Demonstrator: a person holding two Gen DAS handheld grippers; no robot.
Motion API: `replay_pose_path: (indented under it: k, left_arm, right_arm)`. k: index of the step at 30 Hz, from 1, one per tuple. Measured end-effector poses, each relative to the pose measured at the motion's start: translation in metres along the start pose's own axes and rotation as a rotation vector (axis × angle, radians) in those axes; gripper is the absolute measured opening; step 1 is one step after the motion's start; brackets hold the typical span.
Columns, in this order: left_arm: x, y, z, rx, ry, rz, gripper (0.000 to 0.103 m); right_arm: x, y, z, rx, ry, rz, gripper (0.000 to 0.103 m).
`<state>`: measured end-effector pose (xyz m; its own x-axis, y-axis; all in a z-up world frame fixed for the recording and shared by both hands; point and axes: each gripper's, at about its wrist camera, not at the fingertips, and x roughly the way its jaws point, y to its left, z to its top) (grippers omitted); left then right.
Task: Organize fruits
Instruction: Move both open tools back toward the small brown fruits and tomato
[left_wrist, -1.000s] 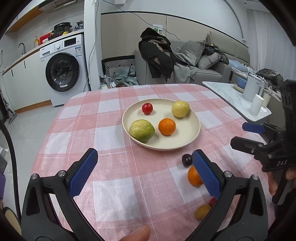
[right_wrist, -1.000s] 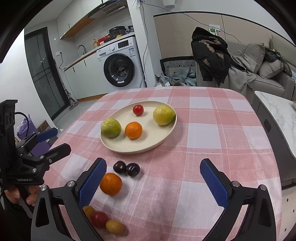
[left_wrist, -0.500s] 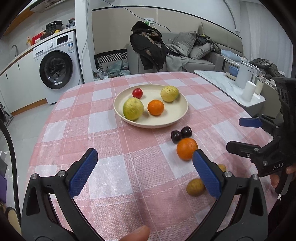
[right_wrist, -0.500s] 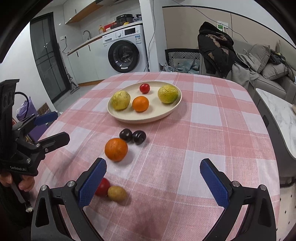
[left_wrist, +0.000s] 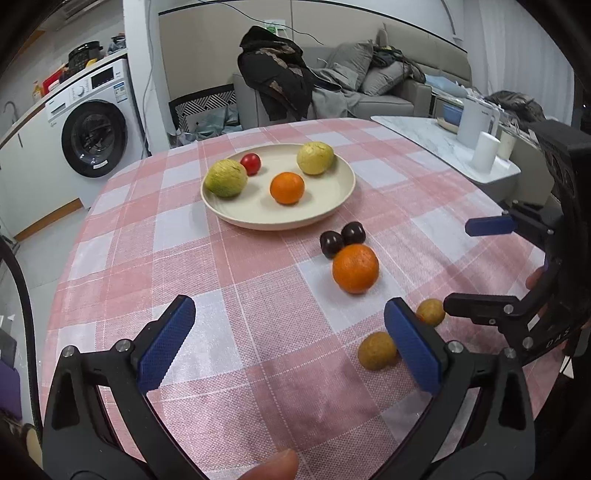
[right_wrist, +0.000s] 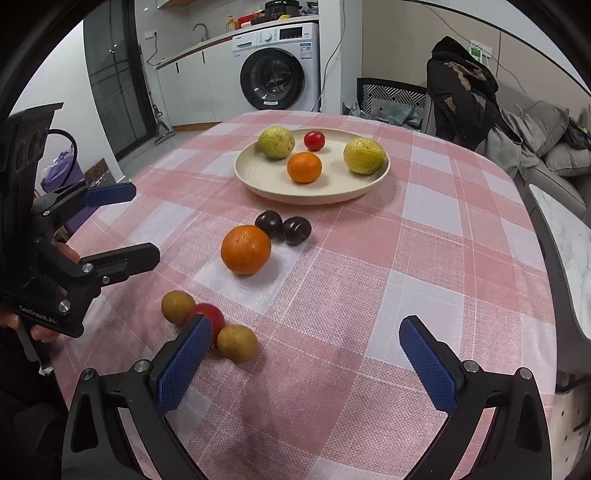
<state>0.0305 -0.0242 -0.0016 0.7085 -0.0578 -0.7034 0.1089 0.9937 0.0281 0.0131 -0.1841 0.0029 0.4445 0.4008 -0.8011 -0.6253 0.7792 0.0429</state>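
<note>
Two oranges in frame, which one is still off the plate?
The larger orange on the tablecloth, touching the two dark plums. The smaller orange sits on the plate.

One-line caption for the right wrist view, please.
Open right gripper over checked table; four fruits on plate, orange and small fruits loose.

Round table (right_wrist: 436, 236) under a pink-and-white checked cloth (left_wrist: 155, 266). Toward the far side, a cream plate (right_wrist: 258, 181) with four fruits in it. On the cloth just in front of the plate, two dark plums (right_wrist: 282, 226) touching each other, and an orange (right_wrist: 245, 250) touching the nearer plum. Closer still, near the table edge, a tight cluster: two small brown fruits (right_wrist: 237, 343) with a red tomato (right_wrist: 207, 314) between them, half hidden. Bare cloth across the rest.
</note>
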Motion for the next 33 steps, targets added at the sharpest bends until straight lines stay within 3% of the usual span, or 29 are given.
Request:
replay_pose_path:
  k: [15, 23, 33]
  left_arm:
    - [0.010, -0.013, -0.011, 0.077, 0.073, -0.099, 0.102]
    - [0.018, -0.023, -0.020, 0.133, 0.123, -0.106, 0.102]
    - [0.029, -0.035, -0.028, 0.185, 0.165, -0.086, 0.102]
  right_arm:
    - [0.015, 0.009, -0.012, -0.069, 0.079, 0.025, 0.103]
    - [0.027, 0.009, -0.015, -0.075, 0.115, -0.019, 0.103]
    - [0.030, 0.007, -0.013, -0.053, 0.097, -0.046, 0.103]
